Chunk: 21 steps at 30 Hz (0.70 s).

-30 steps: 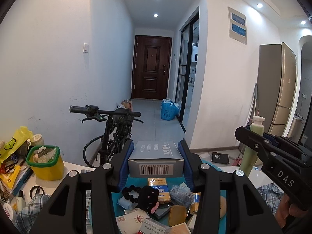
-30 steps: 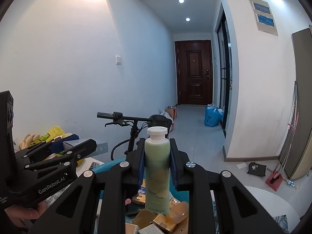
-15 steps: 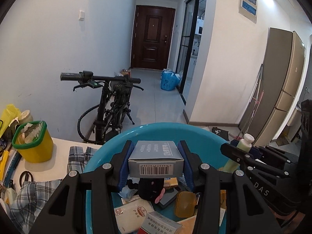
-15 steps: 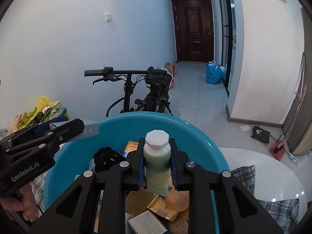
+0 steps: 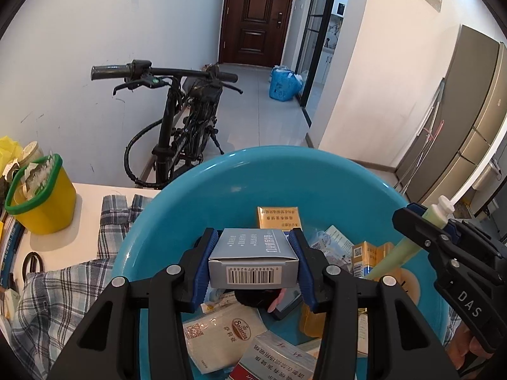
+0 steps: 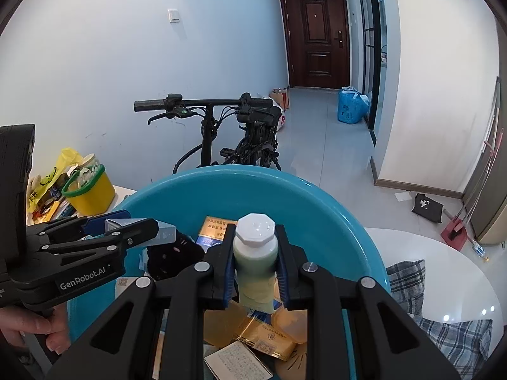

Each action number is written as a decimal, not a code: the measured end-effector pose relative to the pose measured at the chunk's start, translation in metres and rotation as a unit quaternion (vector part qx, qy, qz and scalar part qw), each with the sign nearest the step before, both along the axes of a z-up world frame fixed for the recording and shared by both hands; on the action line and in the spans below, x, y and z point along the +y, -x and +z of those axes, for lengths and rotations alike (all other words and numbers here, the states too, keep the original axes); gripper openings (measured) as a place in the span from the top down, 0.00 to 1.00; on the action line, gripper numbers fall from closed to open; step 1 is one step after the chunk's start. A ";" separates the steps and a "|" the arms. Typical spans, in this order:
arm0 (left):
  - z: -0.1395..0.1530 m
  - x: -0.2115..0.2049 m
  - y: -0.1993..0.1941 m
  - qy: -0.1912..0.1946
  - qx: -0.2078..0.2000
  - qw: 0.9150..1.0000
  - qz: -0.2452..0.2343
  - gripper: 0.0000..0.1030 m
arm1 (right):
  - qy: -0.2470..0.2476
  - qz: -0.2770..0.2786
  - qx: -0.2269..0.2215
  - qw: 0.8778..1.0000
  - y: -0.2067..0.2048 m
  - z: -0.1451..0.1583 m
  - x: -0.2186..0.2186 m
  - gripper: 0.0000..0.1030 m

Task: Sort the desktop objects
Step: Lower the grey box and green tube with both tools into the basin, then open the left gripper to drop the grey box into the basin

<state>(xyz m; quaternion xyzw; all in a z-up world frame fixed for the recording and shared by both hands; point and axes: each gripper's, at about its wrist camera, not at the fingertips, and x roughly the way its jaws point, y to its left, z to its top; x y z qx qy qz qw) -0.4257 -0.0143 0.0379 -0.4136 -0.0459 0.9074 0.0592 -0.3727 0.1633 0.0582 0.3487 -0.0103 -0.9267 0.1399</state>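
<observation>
**Two loaded grippers held over a crowded basin**

A grey box (image 5: 253, 261) with a barcode on its near face is clamped between the blue pads of the left gripper (image 5: 253, 266), above the blue basin (image 5: 221, 177). A pale green bottle (image 6: 256, 261) with a white cap is gripped at its neck by the right gripper (image 6: 256, 266), its jaws drawn together on it, also over the basin.

The basin floor is covered by loose items: an orange carton (image 5: 278, 218), a black fuzzy object (image 6: 172, 259), white sachets (image 5: 221, 332) and gold packets (image 6: 263, 335). No bare floor is seen directly under either held object. A plaid cloth (image 5: 63, 285) is spread on the white table (image 5: 88, 196) beneath the basin. A yellow tub with a green rim (image 5: 41, 196) stands on the table, well apart from the basin, and a bicycle (image 5: 187, 126) is parked behind, against the wall.

In the left wrist view the bottle is shown from the side, tilted, with its lower end hanging toward the packets; scissors (image 5: 31, 261) at the table edge are seen there only. In the right wrist view a hand (image 6: 35, 329) on the left gripper's handle is shown, along with the table's rounded far end.
</observation>
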 end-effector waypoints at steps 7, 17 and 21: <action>-0.004 -0.001 0.003 0.001 -0.009 1.000 0.004 0.52 | 0.003 0.001 0.000 1.000 0.000 0.001 0.001 0.80; 0.010 0.002 -0.006 0.000 0.018 1.000 0.001 0.52 | 0.009 -0.001 0.014 1.000 -0.003 0.010 -0.001 0.80; 0.019 0.001 -0.012 -0.007 0.045 0.999 0.002 0.28 | 0.011 0.004 0.018 1.000 -0.004 0.012 -0.004 0.80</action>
